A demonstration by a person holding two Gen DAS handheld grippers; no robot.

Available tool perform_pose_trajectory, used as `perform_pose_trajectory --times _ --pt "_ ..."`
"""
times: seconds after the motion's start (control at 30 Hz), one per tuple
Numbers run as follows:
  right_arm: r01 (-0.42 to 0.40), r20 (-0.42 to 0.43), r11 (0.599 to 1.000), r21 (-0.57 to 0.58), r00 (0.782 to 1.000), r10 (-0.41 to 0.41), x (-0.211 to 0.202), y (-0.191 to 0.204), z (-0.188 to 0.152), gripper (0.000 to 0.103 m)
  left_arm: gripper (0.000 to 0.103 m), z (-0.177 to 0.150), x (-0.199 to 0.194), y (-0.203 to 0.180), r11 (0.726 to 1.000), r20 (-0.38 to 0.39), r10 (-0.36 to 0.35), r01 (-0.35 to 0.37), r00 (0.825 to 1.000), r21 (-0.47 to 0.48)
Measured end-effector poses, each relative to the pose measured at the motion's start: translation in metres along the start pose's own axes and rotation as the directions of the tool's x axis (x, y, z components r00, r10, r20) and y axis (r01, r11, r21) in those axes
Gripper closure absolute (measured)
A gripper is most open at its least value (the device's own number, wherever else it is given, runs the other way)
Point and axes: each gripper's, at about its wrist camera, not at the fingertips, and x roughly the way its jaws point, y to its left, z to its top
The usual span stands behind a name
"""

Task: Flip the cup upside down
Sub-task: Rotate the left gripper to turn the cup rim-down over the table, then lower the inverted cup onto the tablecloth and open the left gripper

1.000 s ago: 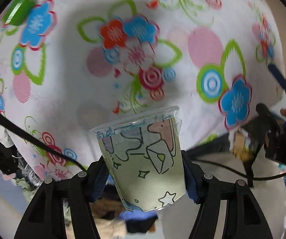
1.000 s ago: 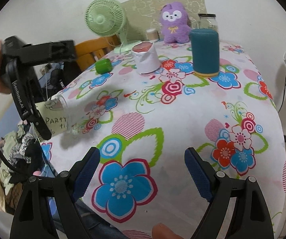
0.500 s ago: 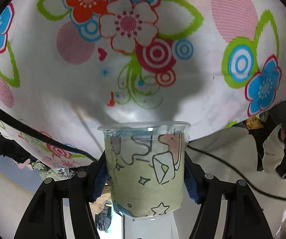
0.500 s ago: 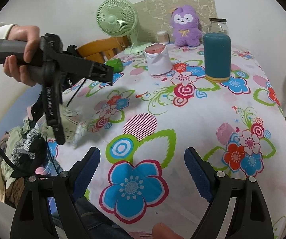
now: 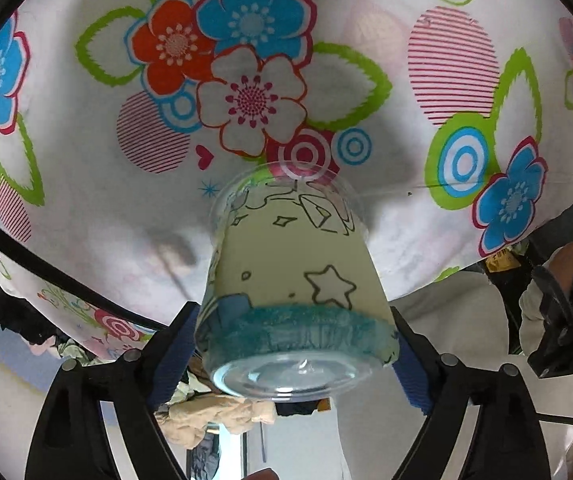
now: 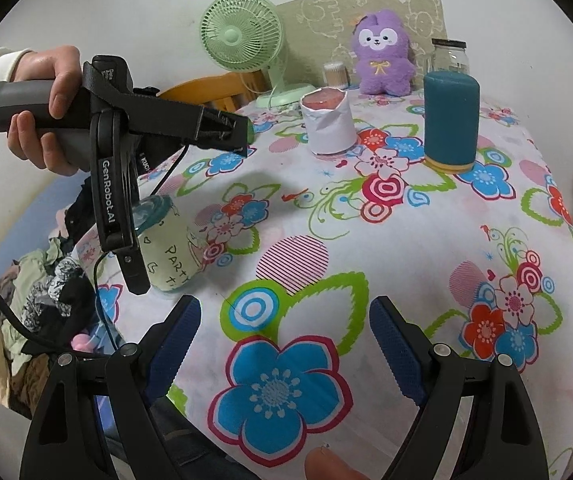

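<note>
hand-held gripper [image 6: 284, 340]: black arms | blue ribbed pads | silver screws

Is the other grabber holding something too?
No, the right gripper is open with only the flowery tablecloth between its fingers.

This looks like a room in a home. A table wears a flowered cloth [image 6: 426, 248]. At the far edge, near 12 o'clock, sit a purple plush toy [image 6: 382, 56], a small green fan [image 6: 242, 36] and a glass jar [image 6: 450, 56]. A pile of clothes [image 6: 42, 292] lies on the floor near 9 o'clock.
</note>
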Motion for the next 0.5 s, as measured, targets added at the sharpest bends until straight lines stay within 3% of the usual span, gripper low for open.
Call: perform_pose_trajectory --times 0.3,0.4,0.5 --pt "0.013 0.01 1.0 -0.011 1.0 -0.013 -0.001 0.011 0.01 0.015 0.01 -0.023 -0.021 0.012 0.998 0.162 -0.046 0.053 0.986 -0.04" --pt "0.024 0.011 1.0 -0.009 1.0 -0.024 0.0 0.015 0.014 0.015 0.01 -0.037 -0.028 0.016 0.996 0.218 -0.064 0.077 0.974 -0.049" --pt "0.024 0.012 1.0 0.0 1.0 -0.024 0.0 0.019 0.02 0.015 0.009 -0.051 -0.038 0.017 0.996 0.308 -0.062 0.079 0.949 -0.044"
